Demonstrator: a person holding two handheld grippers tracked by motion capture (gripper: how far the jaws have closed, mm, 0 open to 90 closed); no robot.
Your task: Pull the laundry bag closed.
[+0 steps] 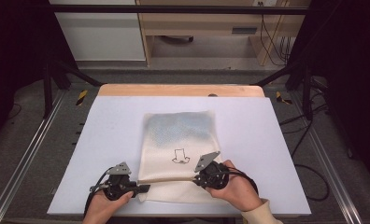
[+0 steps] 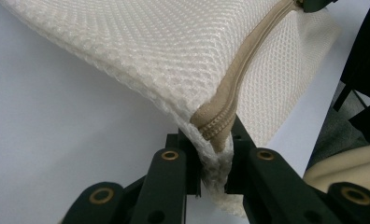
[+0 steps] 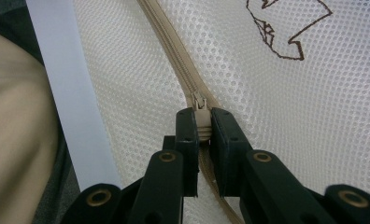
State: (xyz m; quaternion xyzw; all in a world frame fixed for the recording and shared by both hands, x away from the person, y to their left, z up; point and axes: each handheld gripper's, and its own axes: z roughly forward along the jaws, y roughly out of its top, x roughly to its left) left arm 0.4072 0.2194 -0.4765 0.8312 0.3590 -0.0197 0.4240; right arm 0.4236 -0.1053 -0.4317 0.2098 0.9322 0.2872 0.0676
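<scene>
High view: a cream mesh laundry bag (image 1: 179,154) lies flat on the near half of the desk (image 1: 108,140), its tan zipper (image 1: 167,178) running across near the bag's near edge between the two hand-held grippers. Left gripper view has the left hand-held gripper (image 2: 214,161) clamped on the bag's corner at the end of the zipper, lifting that corner slightly. Right gripper view has the right hand-held gripper (image 3: 202,133) pinched on the zipper pull (image 3: 200,103).
</scene>
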